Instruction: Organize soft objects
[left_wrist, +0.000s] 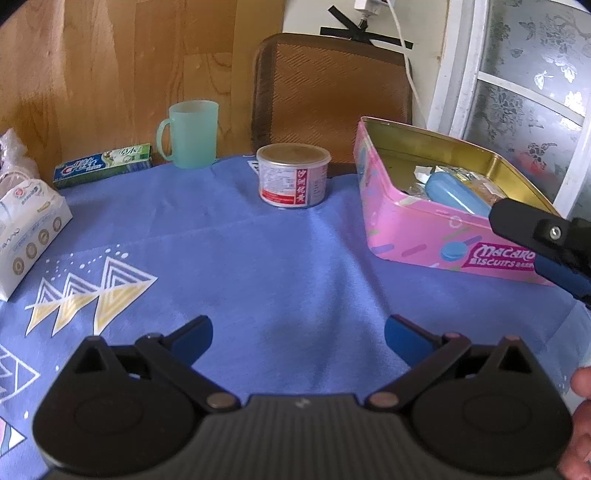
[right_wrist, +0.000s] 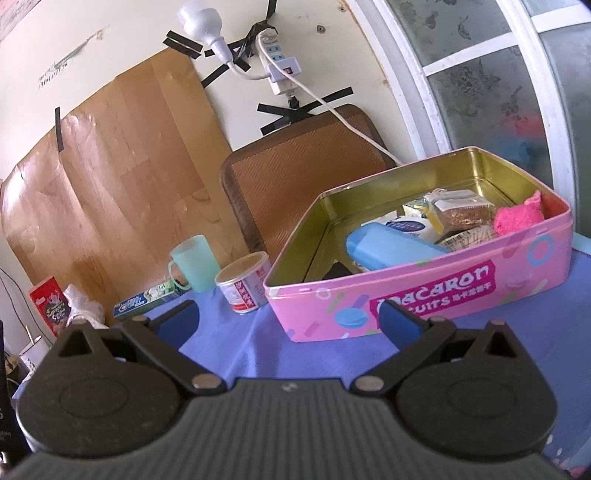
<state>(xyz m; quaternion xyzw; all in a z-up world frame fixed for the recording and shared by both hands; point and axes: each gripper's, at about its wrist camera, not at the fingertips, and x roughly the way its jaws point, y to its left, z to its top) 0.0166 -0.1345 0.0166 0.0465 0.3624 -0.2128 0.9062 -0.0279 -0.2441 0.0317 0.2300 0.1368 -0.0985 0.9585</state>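
A soft, matt blue cloth (left_wrist: 280, 266) with printed triangles covers the desk and lies in gentle wrinkles. The pink biscuit tin (right_wrist: 436, 295) is glossy painted metal outside and shiny gold metal inside. In it lie a smooth blue plastic case (right_wrist: 391, 249), crinkly wrapped snacks (right_wrist: 458, 210) and a fuzzy pink soft thing (right_wrist: 519, 216). The green mug (left_wrist: 194, 134) is translucent matt plastic. The small can (left_wrist: 292, 175) has a glossy printed label. The toothpaste box (left_wrist: 103, 166) is shiny card. Both grippers are matt black plastic with blue pads (left_wrist: 400, 338).
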